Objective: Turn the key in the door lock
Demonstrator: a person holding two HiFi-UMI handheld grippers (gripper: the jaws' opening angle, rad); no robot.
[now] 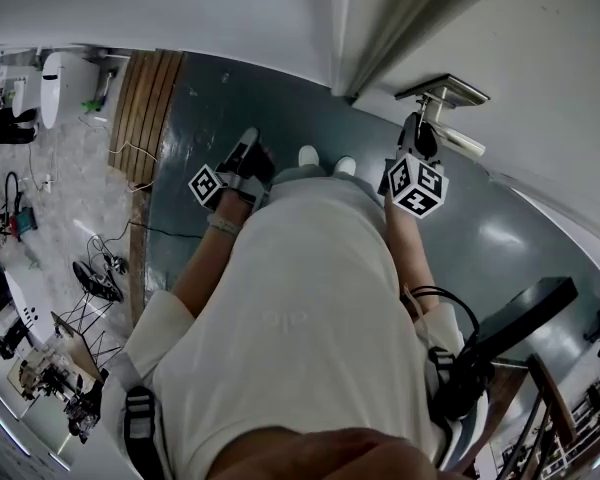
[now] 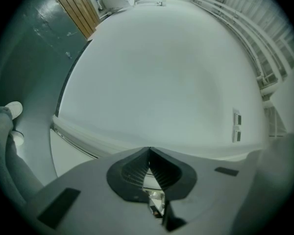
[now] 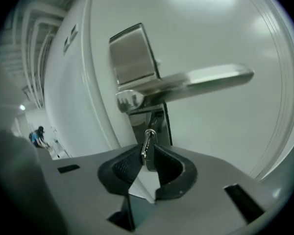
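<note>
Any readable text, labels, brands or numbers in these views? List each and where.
No text can be read.
Right marker cube, left marker cube: black-and-white square patterns, no letters.
Shirt: faint chest mark, too faint to read.
Two small plates on the white wall: too small to read.
Door handle: bare metal, no visible marking.

In the head view the person's torso (image 1: 300,328) filled the centre and bottom of the frame, with two shoes (image 1: 320,158) just above it. The door (image 1: 540,78) ran along the upper right, and its lever handle (image 1: 448,96) was directly above the right gripper (image 1: 417,140). The left gripper (image 1: 250,148) sat just left of the shoes, well apart from the door. Wooden boards (image 1: 145,108) lay at upper left and cables (image 1: 98,278) at mid left. In the right gripper view the key (image 3: 148,142) stood between the jaws, in the lock (image 3: 156,121) below the handle.
</note>
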